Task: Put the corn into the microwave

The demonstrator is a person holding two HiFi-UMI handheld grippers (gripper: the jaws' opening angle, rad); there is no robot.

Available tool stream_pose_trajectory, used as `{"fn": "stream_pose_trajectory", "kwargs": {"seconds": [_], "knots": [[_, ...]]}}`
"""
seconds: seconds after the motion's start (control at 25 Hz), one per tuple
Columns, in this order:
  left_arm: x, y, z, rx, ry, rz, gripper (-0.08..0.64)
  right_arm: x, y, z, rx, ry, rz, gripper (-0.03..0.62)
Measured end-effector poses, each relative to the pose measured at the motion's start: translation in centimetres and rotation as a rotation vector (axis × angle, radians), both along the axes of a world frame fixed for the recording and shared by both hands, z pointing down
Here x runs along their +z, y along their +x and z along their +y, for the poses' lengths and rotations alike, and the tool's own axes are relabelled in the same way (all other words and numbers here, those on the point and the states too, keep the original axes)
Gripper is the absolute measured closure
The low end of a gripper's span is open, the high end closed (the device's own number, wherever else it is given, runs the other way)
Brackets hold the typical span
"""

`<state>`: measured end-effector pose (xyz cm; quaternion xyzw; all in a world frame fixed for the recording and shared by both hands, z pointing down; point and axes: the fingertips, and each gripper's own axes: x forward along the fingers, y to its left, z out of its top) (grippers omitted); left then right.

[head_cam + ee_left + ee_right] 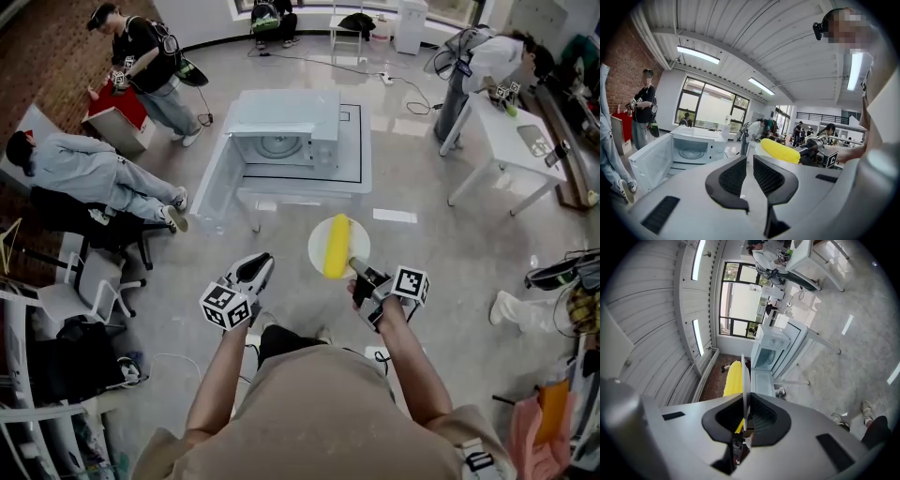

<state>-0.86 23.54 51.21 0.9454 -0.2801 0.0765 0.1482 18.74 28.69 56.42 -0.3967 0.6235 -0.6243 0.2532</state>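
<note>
My right gripper (362, 271), near level, pinches the rim of a thin round white plate (318, 246) bearing 1 smooth yellow corn (337, 246); left gripper (255, 270) jaws narrowly apart, empty

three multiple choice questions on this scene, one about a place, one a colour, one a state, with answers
1. Where does the corn lie?
A. on a white plate
B. inside the microwave
C. on the floor

2. What colour is the microwave?
A. black
B. white
C. red

3. The microwave's door is
A. open
B. shut
C. missing

Answers: 1 A, the corn rests on the plate that the right gripper clamps by the rim; 2 B, its casing is white; 3 A, the door stands wide with the turntable showing.
</note>
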Motion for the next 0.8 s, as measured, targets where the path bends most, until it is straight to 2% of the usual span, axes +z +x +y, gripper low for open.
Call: {"fn": "stream_pose_trajectory", "kwargs": {"seconds": [0.32, 0.8], "knots": [[0.6, -2.3, -1.2, -0.02, -0.007, -0.011, 0.518, 0.2, -2.1, -2.0, -0.028, 0.023, -0.012, 0.563], [1.3, -3.8, -10.2, -0.001, -0.029, 0.005, 0.518, 0.3, -4.1, -9.1, -0.022, 0.022, 0.002, 0.563]]}}
